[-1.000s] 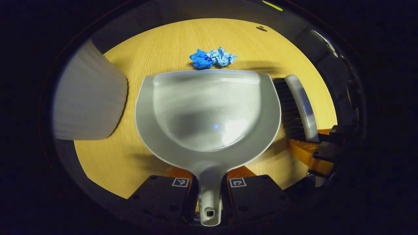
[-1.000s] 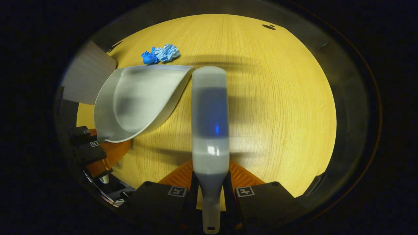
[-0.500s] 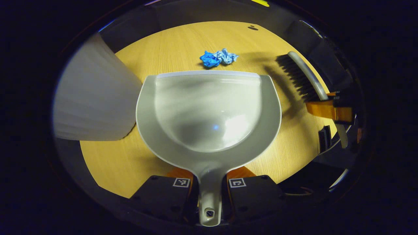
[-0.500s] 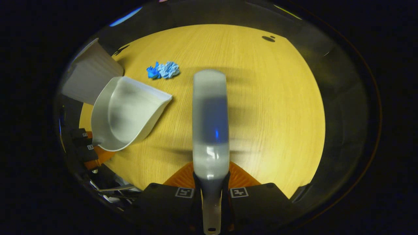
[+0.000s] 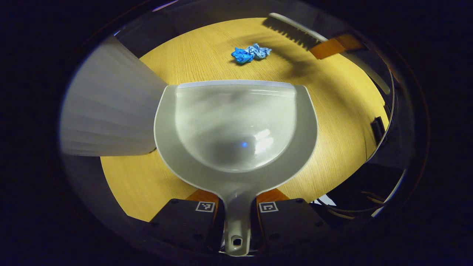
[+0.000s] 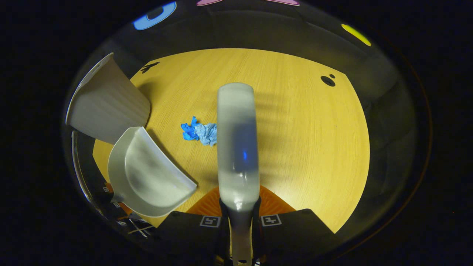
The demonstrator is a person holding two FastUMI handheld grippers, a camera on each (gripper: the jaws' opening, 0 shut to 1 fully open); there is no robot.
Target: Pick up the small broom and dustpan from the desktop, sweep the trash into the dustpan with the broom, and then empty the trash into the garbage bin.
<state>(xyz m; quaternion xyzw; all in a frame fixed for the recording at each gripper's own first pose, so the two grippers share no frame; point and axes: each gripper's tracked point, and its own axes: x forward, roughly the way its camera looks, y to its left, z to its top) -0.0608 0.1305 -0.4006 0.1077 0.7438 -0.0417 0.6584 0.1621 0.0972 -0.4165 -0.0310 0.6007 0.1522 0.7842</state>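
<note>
My left gripper (image 5: pixel 236 216) is clenched on the dustpan (image 5: pixel 236 125): its narrow handle runs down between my two fingers, both pressing its sides, and the pan fans out toward 12 o'clock. In the left gripper view the pan's straight front lip sits at the far end, and the trash (image 5: pixel 251 53) lies beyond that lip at about 12 o'clock, apart from it, on the table (image 5: pixel 343 111).

My right gripper (image 6: pixel 242 221) grips the broom (image 6: pixel 236 144) by its handle, which is pinched between both fingers at 6 o'clock; the broom's back extends straight up the right gripper view. There the trash lies just left of the broom's back, at roughly 10 o'clock from my fingers, partly tucked behind its edge. Whether the bristles touch it, I cannot tell.

Dustpan: pale grey, smooth glossy plastic, a rounded scoop with a deep bowl and a hanging hole at the handle's end. Broom: pale grey rounded plastic back; in the left gripper view its dark bristles show at 1 o'clock, above the table. Trash: crumpled wads, one deep blue and one light blue, touching. Table: light wood grain, matte. A white ribbed garbage bin (image 5: pixel 107 111) stands at 9 o'clock beside the dustpan.
</note>
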